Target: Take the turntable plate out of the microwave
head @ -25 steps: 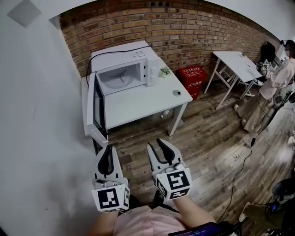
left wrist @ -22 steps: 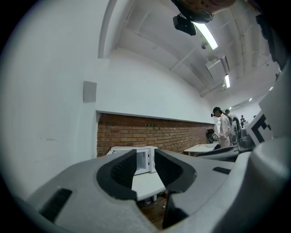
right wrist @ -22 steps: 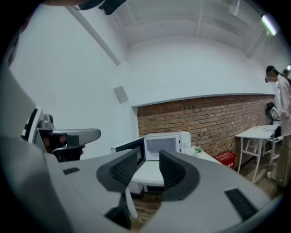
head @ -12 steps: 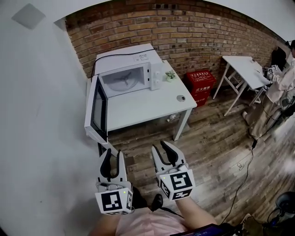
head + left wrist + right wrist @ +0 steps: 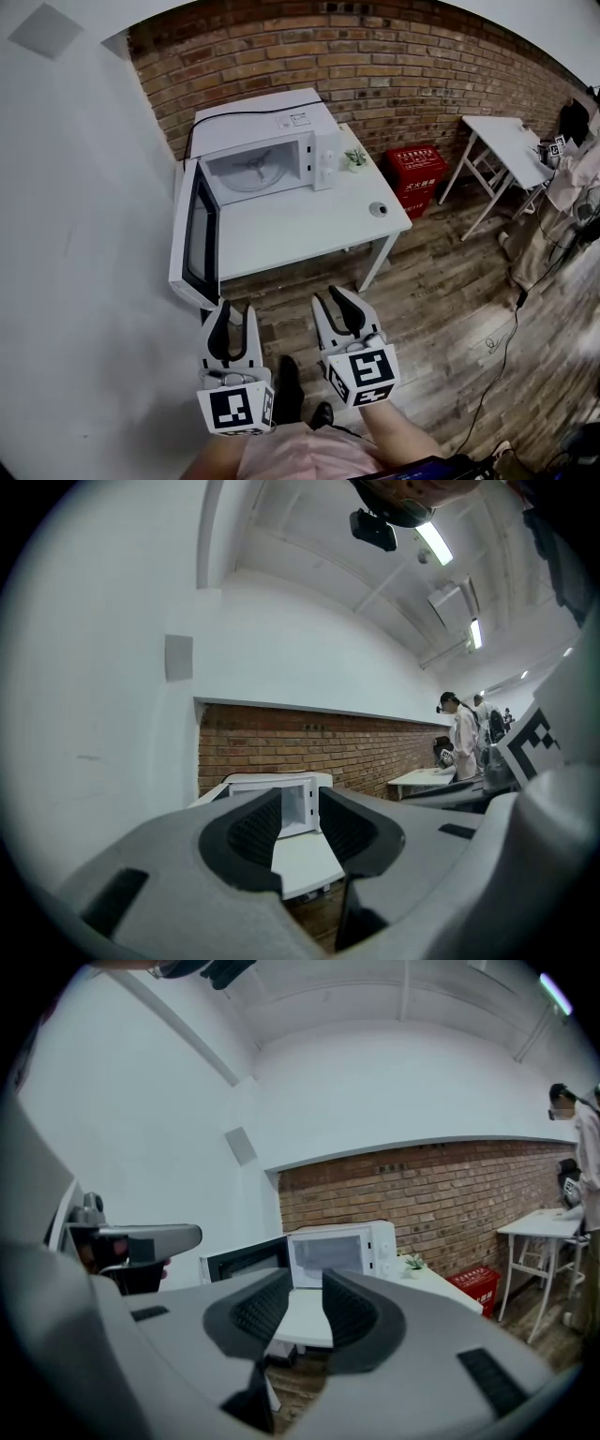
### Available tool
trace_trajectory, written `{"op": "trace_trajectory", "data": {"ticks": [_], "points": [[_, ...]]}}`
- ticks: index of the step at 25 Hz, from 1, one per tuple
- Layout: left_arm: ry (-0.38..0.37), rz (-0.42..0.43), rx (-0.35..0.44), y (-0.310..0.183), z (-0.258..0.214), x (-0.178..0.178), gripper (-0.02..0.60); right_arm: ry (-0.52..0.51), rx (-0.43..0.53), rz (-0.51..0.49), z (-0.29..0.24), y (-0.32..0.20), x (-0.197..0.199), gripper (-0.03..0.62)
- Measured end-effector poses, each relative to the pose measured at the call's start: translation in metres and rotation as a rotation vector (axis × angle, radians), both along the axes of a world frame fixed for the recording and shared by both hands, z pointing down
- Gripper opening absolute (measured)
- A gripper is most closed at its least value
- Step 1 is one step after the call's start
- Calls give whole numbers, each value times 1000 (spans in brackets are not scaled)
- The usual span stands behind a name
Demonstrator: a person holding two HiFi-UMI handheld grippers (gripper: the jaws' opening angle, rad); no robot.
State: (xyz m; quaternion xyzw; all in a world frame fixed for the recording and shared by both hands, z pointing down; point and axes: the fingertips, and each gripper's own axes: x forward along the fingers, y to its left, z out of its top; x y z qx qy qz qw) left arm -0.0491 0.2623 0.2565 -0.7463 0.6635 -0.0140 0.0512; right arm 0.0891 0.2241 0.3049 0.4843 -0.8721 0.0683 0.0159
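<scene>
Left gripper, jaws just opened, and right gripper face the open microwave, both spread and empty, ready for the turntable plate.

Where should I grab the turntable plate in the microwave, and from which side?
Probably its near rim, coming in level through the open front. The turntable plate lies flat inside the microwave, walls on the other sides, and the door stands swung wide to the left.

The microwave has a smooth white shell, faintly glossy — its turntable plate looks like clear glass. Behind it, rough red brick wall; under it, a matt white table (smooth top) on grainy wood-plank floor.
</scene>
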Motion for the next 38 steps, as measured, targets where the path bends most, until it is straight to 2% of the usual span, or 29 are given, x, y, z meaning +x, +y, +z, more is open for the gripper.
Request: {"op": "trace_trajectory", "data": {"ticks": [9, 18, 27, 38], "points": [[30, 30, -22, -111, 16, -31, 123, 35, -40, 3, 19, -100, -36, 107], [39, 56, 0, -195, 6, -55, 117, 36, -14, 32, 4, -181, -60, 97], [51, 92, 6, -235, 7, -66, 117, 49, 7, 52, -5, -226, -78, 89], [65, 78, -36, -261, 30, -65, 117, 55, -15, 41, 10, -256, -75, 87]]}}
